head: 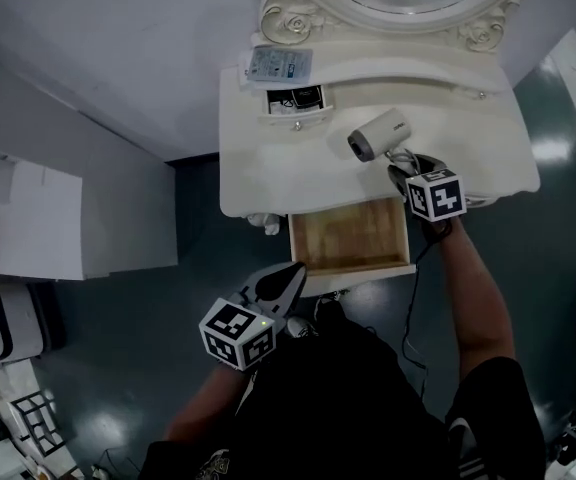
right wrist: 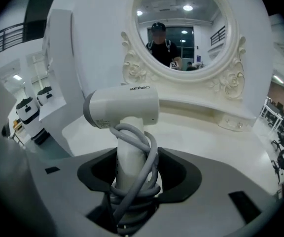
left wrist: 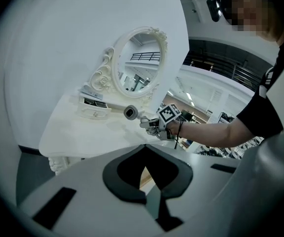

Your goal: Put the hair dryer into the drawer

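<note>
Head view with both gripper views. The open wooden drawer (head: 351, 236) is serving as the landmark; it is standing pulled out from the front edge of the white dressing table (head: 268, 173), and its bare wooden floor is showing.

(a) The right gripper (head: 405, 171) is reaching over the tabletop just beyond the drawer's back right corner. Its jaws are clamping the handle of the white hair dryer (head: 379, 134), as its own view is showing (right wrist: 132, 181), and the grey cord (right wrist: 141, 154) is lying coiled round that handle between the jaws.

(b) The hair dryer (right wrist: 124, 107) is sitting upright in this grip. Its barrel is lying crosswise over the tabletop, behind the drawer and outside it, and is pointing toward the drawer's left side. Whether it is touching the tabletop is not discernible.

(c) The left gripper (head: 298, 270) is hanging just off the drawer's front left corner, clear of the table. Its jaws (left wrist: 145, 149) are meeting at the tips and are gripping nothing; a thin strip of wood is showing through the slit behind them.

(d) Farther behind the drawer, a small open drawer (head: 298, 101) is sitting on the table's raised shelf beside an ornate oval mirror (right wrist: 181, 28).
</note>
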Demonstrator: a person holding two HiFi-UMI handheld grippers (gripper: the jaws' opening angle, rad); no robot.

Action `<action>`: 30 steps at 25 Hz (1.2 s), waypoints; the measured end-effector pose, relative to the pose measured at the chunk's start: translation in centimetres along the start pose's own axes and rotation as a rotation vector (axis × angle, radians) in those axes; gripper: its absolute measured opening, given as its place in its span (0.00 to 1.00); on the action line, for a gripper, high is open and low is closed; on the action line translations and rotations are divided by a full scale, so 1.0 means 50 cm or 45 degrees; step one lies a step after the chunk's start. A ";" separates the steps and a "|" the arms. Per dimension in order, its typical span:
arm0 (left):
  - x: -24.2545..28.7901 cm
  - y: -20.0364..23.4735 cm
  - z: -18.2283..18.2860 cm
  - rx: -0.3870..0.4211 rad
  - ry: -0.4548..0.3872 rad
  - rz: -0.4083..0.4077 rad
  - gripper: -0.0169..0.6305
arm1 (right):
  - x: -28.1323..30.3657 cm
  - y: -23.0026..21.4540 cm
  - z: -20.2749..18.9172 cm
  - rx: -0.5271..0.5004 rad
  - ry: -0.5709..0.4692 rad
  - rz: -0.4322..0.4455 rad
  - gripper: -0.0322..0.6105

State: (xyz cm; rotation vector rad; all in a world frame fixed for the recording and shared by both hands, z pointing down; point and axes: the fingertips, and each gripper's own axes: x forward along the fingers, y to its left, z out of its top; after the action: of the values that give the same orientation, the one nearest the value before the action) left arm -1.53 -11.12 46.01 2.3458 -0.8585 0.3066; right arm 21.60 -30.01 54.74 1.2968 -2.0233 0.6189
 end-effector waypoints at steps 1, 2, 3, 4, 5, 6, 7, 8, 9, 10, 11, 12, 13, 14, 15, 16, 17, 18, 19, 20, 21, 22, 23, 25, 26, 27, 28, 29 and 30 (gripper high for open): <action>-0.017 -0.006 -0.006 0.004 -0.006 -0.002 0.03 | -0.018 0.023 0.005 -0.038 -0.013 0.013 0.44; -0.033 -0.013 -0.012 0.009 -0.013 -0.003 0.03 | -0.034 0.046 0.009 -0.079 -0.025 0.026 0.44; -0.049 -0.020 -0.019 0.014 -0.019 -0.003 0.03 | -0.049 0.070 0.012 -0.125 -0.032 0.040 0.44; -0.065 -0.027 -0.028 0.017 -0.025 -0.003 0.03 | -0.063 0.093 0.011 -0.174 -0.035 0.053 0.44; -0.082 -0.035 -0.039 0.018 -0.030 -0.001 0.03 | -0.077 0.117 0.005 -0.226 -0.034 0.066 0.44; -0.099 -0.043 -0.050 0.018 -0.034 0.001 0.03 | -0.092 0.139 -0.004 -0.281 -0.028 0.078 0.44; -0.115 -0.052 -0.061 0.019 -0.040 0.002 0.03 | -0.106 0.161 -0.014 -0.336 -0.018 0.088 0.44; -0.131 -0.062 -0.071 0.019 -0.047 0.003 0.03 | -0.119 0.181 -0.025 -0.392 -0.007 0.098 0.44; -0.145 -0.070 -0.080 0.018 -0.055 0.005 0.03 | -0.131 0.200 -0.036 -0.444 0.005 0.107 0.44; -0.158 -0.078 -0.090 0.016 -0.062 0.006 0.03 | -0.141 0.219 -0.047 -0.490 0.016 0.117 0.44; -0.170 -0.085 -0.101 0.014 -0.067 0.007 0.03 | -0.149 0.238 -0.059 -0.528 0.027 0.128 0.44; -0.182 -0.093 -0.113 0.013 -0.070 0.005 0.03 | -0.158 0.258 -0.071 -0.558 0.039 0.141 0.44; -0.193 -0.102 -0.125 0.012 -0.072 0.002 0.03 | -0.167 0.279 -0.084 -0.583 0.055 0.154 0.44; -0.202 -0.111 -0.138 0.010 -0.072 -0.003 0.03 | -0.174 0.298 -0.098 -0.606 0.071 0.164 0.44; -0.211 -0.118 -0.151 0.007 -0.073 -0.007 0.03 | -0.178 0.314 -0.111 -0.630 0.087 0.173 0.44; -0.218 -0.125 -0.161 0.005 -0.073 -0.011 0.03 | -0.179 0.328 -0.123 -0.652 0.102 0.182 0.44; -0.224 -0.131 -0.171 0.002 -0.073 -0.015 0.03 | -0.179 0.339 -0.134 -0.673 0.116 0.189 0.44; -0.228 -0.137 -0.180 0.000 -0.073 -0.018 0.03 | -0.179 0.350 -0.144 -0.693 0.131 0.197 0.44; -0.231 -0.144 -0.189 -0.004 -0.072 -0.022 0.03 | -0.178 0.359 -0.155 -0.713 0.148 0.204 0.44; -0.234 -0.151 -0.198 -0.008 -0.072 -0.025 0.03 | -0.177 0.367 -0.167 -0.734 0.166 0.213 0.44; -0.237 -0.158 -0.205 -0.011 -0.072 -0.027 0.03 | -0.175 0.374 -0.177 -0.757 0.183 0.222 0.44; -0.239 -0.165 -0.210 -0.012 -0.072 -0.027 0.03 | -0.173 0.379 -0.184 -0.783 0.199 0.232 0.44; -0.240 -0.171 -0.213 -0.013 -0.072 -0.027 0.03 | -0.170 0.383 -0.191 -0.813 0.213 0.241 0.44; -0.243 -0.178 -0.216 -0.015 -0.075 -0.019 0.03 | -0.161 0.387 -0.200 -0.877 0.242 0.263 0.44; -0.244 -0.179 -0.216 -0.015 -0.078 -0.010 0.03 | -0.155 0.390 -0.204 -0.905 0.255 0.278 0.44; -0.244 -0.178 -0.216 -0.016 -0.080 0.003 0.03 | -0.148 0.392 -0.207 -0.935 0.267 0.295 0.44; -0.243 -0.177 -0.216 -0.019 -0.082 0.018 0.03 | -0.140 0.394 -0.211 -0.966 0.280 0.313 0.44; -0.241 -0.174 -0.214 -0.024 -0.086 0.036 0.03 | -0.133 0.395 -0.214 -0.996 0.294 0.330 0.44; -0.237 -0.171 -0.211 -0.033 -0.091 0.054 0.03 | -0.124 0.395 -0.218 -1.022 0.307 0.348 0.44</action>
State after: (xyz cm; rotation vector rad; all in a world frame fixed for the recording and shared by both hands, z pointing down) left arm -5.09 6.56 45.47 2.3292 -0.9421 0.2295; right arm 8.31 -10.86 56.71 0.4546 -1.9383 0.0342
